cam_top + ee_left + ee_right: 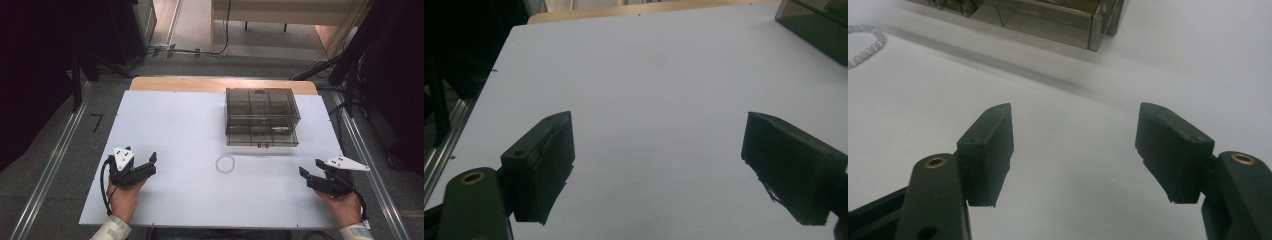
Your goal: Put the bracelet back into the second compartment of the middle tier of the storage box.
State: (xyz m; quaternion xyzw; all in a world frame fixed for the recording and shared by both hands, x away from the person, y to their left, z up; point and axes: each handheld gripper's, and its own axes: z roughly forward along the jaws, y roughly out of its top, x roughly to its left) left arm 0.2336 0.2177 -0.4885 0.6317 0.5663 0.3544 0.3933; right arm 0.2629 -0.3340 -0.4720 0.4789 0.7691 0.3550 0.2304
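Bare table [165,125] around bracelet [225,164]; drawer box [261,116] just behind.

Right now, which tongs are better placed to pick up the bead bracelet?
Probably the right tongs. Both are open and empty, but the bracelet already shows in the right gripper view, and the right tongs point toward it. The left tongs face bare table.

A smoky brown see-through drawer box [262,116] and a pale, whitish beaded bracelet [225,164] lie on a plain white table [175,130] with a light wood edge, while both grippers [152,161] [311,167] are black with white three-cornered plates.
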